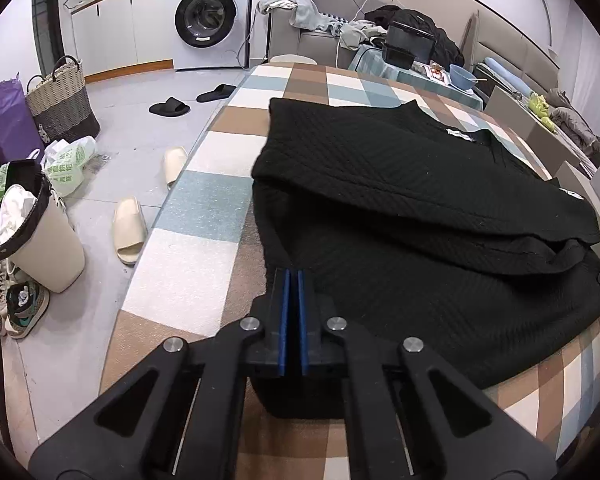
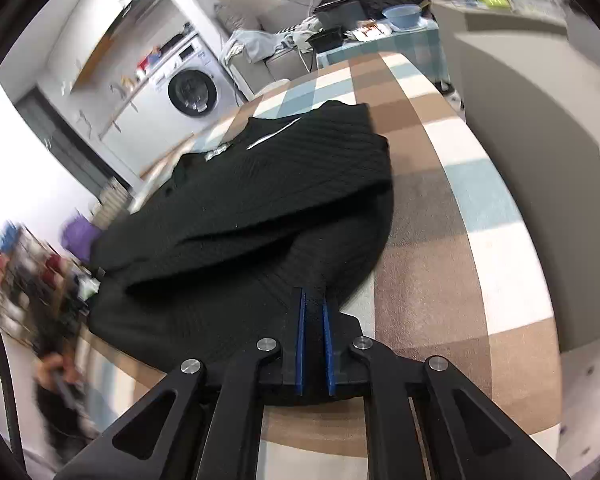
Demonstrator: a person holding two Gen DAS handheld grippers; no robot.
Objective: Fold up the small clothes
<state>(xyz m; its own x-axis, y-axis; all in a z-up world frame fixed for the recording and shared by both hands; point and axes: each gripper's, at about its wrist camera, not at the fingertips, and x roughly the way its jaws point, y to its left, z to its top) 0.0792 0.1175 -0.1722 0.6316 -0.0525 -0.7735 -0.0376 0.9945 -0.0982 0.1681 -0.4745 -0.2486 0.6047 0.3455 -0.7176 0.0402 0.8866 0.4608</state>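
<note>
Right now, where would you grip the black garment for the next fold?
Grip the black garment at its near hem corners, coming in low from the near table edge: the far part is already folded over. Left tool and right tool look clamped there.

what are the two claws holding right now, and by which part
Both hold the black garment: left claw pinches its near hem edge, right claw the same hem's other end.

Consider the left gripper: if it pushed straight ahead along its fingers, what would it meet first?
The left gripper, shut on the black garment, would first run into more of that fabric, probably the folded-over layer just ahead, though depth is uncertain.
</note>
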